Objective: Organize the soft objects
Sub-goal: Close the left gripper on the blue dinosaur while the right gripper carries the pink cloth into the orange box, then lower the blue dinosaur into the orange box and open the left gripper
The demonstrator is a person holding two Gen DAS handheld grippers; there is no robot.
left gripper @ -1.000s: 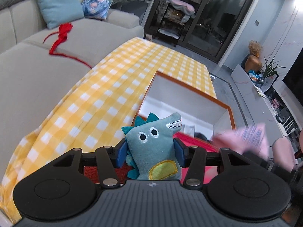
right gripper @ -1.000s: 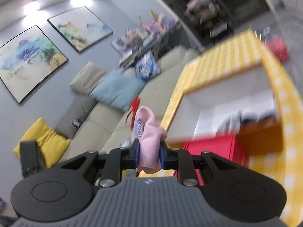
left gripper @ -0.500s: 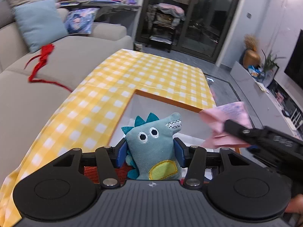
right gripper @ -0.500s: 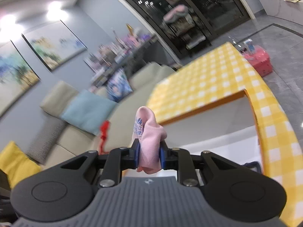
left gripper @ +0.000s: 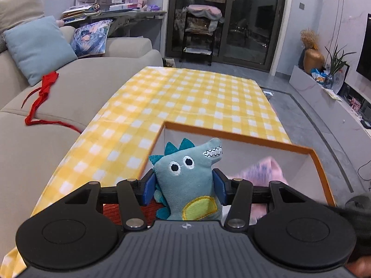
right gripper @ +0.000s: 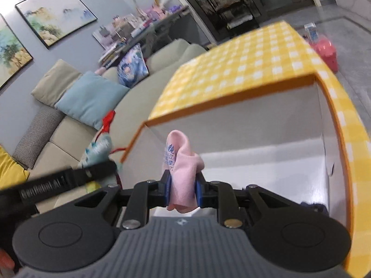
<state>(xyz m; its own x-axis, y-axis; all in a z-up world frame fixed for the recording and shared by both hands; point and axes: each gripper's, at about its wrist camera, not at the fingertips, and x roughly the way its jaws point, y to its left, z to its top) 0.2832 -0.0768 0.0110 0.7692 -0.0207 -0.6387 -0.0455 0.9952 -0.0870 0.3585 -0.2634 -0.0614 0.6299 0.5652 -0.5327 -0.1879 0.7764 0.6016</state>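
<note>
Sofa (left gripper: 76, 88), pale grey and long, fills the left of the left wrist view, carrying a light blue cushion (left gripper: 37, 46) and a loose red ribbon (left gripper: 43, 92). Beside it stands a low worktop (left gripper: 185, 97) covered in yellow and white checked cloth. On the near end of that worktop sits an open box (left gripper: 234, 137) with orange edges and white inner walls (right gripper: 243, 120). The left gripper (left gripper: 184, 186) hovers over the box's near left corner, its blue fingers (left gripper: 147, 188) clenched on a teal plush dinosaur (left gripper: 187, 183), which stands upright between them with a yellow belly patch facing the camera. The right gripper (right gripper: 182, 191) is over the inside of the box, its fingers (right gripper: 167, 191) grasping a folded pink cloth (right gripper: 182, 162) printed with blue characters. In the left wrist view that cloth (left gripper: 262, 171) appears blurred, just right of the dinosaur.
</note>
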